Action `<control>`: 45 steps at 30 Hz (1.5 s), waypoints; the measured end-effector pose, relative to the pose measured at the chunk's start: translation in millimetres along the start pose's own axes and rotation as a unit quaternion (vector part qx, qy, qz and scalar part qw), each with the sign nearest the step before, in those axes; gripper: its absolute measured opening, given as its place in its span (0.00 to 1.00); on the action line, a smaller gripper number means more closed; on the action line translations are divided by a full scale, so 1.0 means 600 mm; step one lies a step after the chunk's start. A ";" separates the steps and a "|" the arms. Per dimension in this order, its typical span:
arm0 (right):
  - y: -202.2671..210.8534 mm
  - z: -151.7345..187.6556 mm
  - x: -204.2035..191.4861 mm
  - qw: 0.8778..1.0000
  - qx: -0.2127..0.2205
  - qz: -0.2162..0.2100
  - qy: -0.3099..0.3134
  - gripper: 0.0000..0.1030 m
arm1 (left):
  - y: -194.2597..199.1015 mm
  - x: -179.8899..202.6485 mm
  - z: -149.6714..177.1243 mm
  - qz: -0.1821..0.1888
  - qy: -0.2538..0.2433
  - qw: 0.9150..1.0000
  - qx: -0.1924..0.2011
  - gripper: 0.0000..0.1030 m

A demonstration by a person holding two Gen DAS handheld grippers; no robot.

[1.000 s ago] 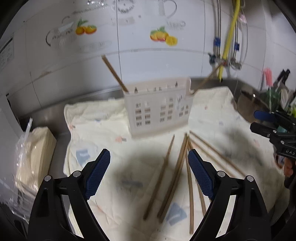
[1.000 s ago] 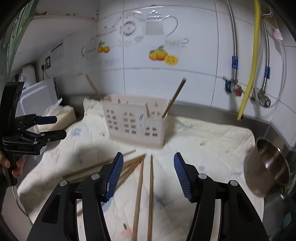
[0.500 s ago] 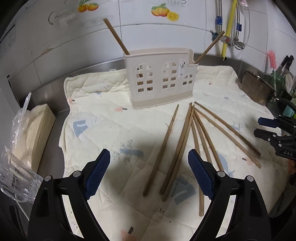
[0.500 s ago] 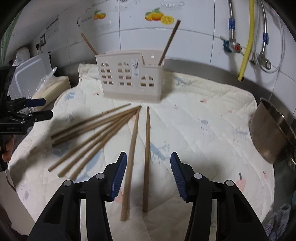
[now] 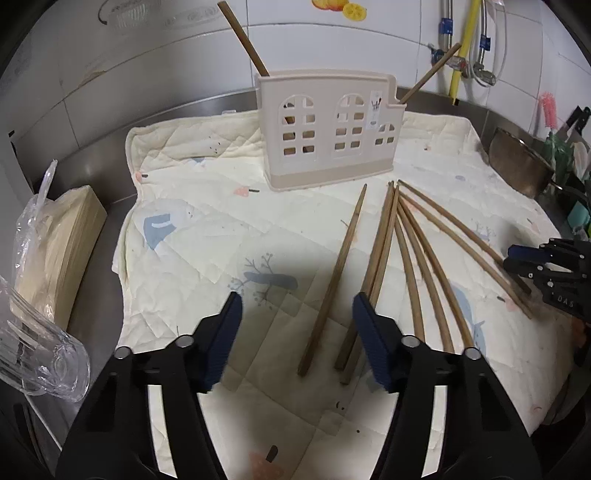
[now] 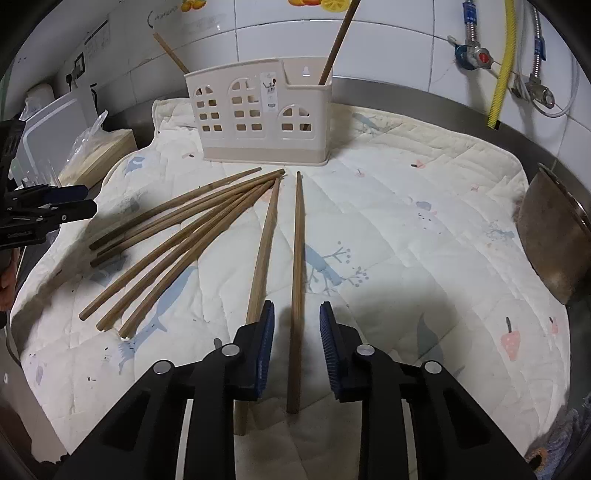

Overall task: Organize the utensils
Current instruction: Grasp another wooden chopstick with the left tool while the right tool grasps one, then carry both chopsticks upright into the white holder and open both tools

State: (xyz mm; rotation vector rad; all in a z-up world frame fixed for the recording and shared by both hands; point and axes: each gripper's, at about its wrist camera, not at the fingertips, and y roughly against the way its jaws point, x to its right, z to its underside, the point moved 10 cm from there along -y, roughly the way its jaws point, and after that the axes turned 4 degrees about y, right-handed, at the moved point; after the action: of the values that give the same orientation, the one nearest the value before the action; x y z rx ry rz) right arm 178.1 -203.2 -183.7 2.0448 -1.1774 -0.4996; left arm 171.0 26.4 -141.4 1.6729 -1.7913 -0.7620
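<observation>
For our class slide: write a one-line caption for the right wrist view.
Right gripper closing around one chopstick on the quilted cloth, holder behind.

White glossy wall tiles [image 6: 388,55] with fruit decals [image 5: 338,5] backed a steel tabletop [image 5: 107,218]. On the far right wall, a yellow hose [image 6: 503,62] hung beside braided metal pipes [image 5: 445,22].
</observation>
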 end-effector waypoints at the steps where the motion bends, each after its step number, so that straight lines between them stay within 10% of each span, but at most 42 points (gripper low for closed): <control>1: -0.003 0.001 0.000 1.000 -0.003 0.000 0.000 0.18 | -0.003 0.000 0.002 0.001 -0.001 1.000 -0.002 0.54; 16: -0.014 0.002 -0.001 1.000 -0.014 0.002 0.000 0.07 | -0.057 0.022 0.024 0.021 -0.026 0.998 -0.047 0.23; 45: 0.052 -0.050 0.008 0.999 0.044 0.022 0.012 0.06 | -0.035 0.039 -0.001 0.045 -0.028 0.998 -0.031 0.07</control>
State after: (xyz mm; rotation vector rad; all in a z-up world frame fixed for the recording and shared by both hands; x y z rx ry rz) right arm 181.4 -206.2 -140.6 2.0881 -1.2464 -0.4086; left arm 184.4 1.9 -155.6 1.5343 -1.8489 -0.8237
